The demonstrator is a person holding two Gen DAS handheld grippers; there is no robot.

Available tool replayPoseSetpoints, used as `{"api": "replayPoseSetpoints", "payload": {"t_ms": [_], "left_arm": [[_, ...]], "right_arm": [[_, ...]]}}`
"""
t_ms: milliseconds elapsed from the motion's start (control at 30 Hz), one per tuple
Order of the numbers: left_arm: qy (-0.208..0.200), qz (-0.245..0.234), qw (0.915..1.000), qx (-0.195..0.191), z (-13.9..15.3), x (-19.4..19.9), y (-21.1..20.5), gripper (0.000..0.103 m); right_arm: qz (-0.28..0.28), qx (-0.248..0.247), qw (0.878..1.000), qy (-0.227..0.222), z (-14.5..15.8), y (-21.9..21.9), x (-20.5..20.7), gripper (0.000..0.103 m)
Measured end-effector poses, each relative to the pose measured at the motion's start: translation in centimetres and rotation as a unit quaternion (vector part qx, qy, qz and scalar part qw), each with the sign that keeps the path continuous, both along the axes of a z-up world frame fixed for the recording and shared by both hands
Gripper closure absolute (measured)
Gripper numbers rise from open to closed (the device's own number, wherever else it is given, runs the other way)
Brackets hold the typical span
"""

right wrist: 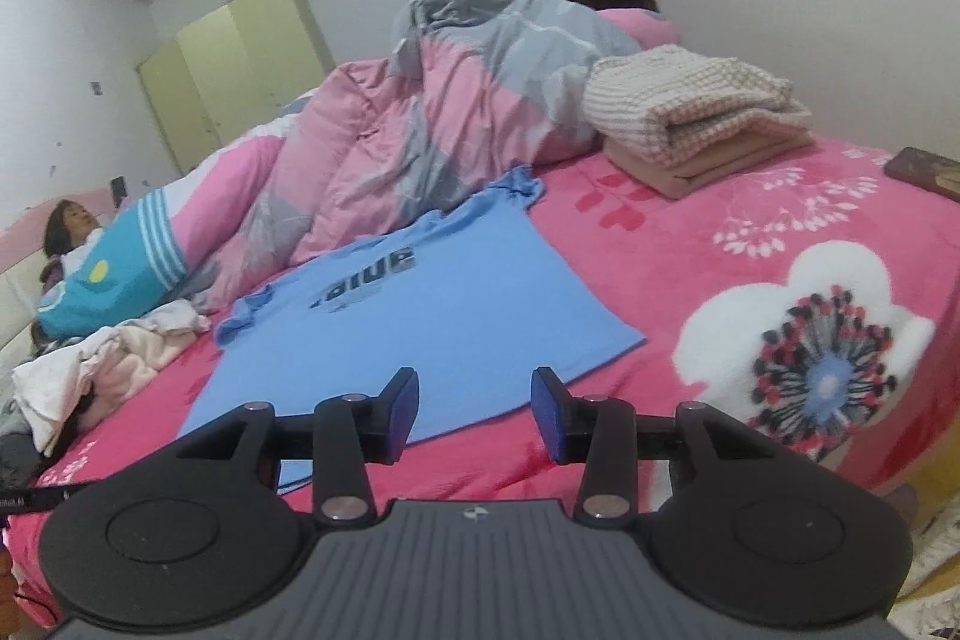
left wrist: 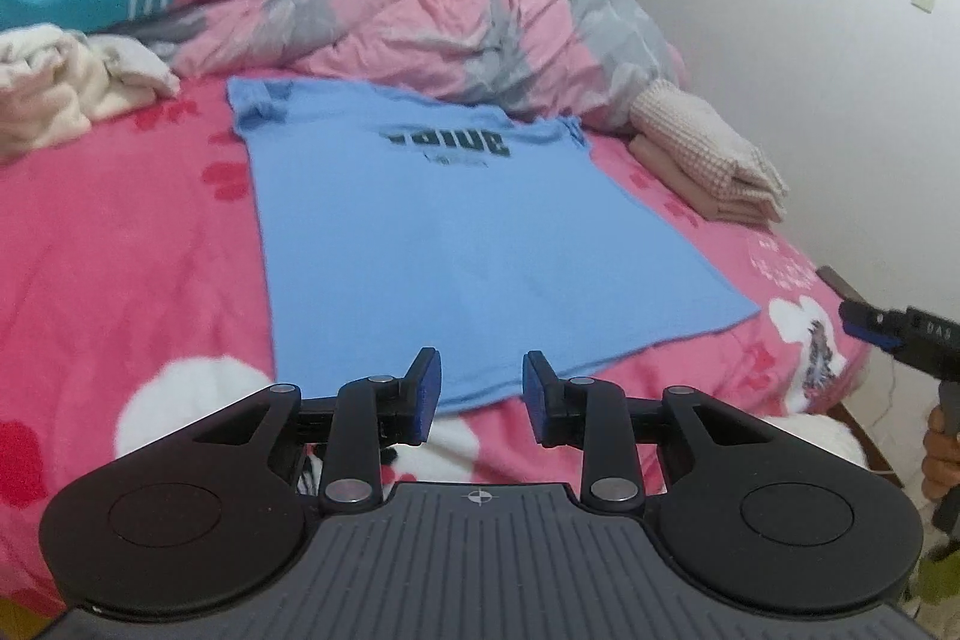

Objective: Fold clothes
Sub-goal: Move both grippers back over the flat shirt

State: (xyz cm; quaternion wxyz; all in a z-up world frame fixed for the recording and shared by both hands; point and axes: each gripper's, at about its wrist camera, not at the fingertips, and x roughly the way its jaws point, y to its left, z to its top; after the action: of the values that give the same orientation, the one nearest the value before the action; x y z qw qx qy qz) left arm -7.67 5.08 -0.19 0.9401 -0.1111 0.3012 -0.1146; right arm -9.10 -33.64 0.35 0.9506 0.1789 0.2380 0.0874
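A light blue T-shirt (left wrist: 420, 232) with dark lettering lies spread flat on the pink bed cover (left wrist: 120, 250), hem toward me and collar at the far end. My left gripper (left wrist: 482, 397) is open, hovering just short of the hem with nothing between its fingers. The right wrist view shows the same T-shirt (right wrist: 444, 316) from its right side. My right gripper (right wrist: 474, 415) is open too, above the hem's near edge, empty. The right gripper's tip (left wrist: 888, 331) also shows at the right edge of the left wrist view, held by a hand (left wrist: 942, 451).
A rumpled pink and grey quilt (left wrist: 432, 10) lies behind the shirt. Folded beige checked cloth (right wrist: 696, 112) sits at the back right, a heap of cream clothes (left wrist: 66, 94) at the left. A person lies at the far left (right wrist: 66, 226). The bed's edge and wall are on the right.
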Motion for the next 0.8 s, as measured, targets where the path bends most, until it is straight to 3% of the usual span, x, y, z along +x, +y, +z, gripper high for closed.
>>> {"api": "replayPoseSetpoints", "payload": {"t_ms": [333,533,667,800], "left_arm": [[-0.038,0.066,0.9952,0.062,4.5,-1.6,1.2,0.073],[-0.087,0.108,0.9819,0.129,8.9,-2.1,2.7,0.069],[-0.102,0.133,0.9742,0.152,12.7,-1.1,3.4,0.068],[-0.114,0.110,0.9746,0.158,14.5,0.4,1.8,0.059]], "right_arm": [[0.065,0.028,0.997,0.009,-2.5,2.4,2.4,0.059],[0.075,0.031,0.996,0.019,-3.6,1.6,2.3,0.058],[0.050,0.004,0.999,0.016,-4.1,-0.9,0.5,0.058],[0.010,0.004,1.000,0.017,-4.8,-4.2,-1.7,0.056]]}}
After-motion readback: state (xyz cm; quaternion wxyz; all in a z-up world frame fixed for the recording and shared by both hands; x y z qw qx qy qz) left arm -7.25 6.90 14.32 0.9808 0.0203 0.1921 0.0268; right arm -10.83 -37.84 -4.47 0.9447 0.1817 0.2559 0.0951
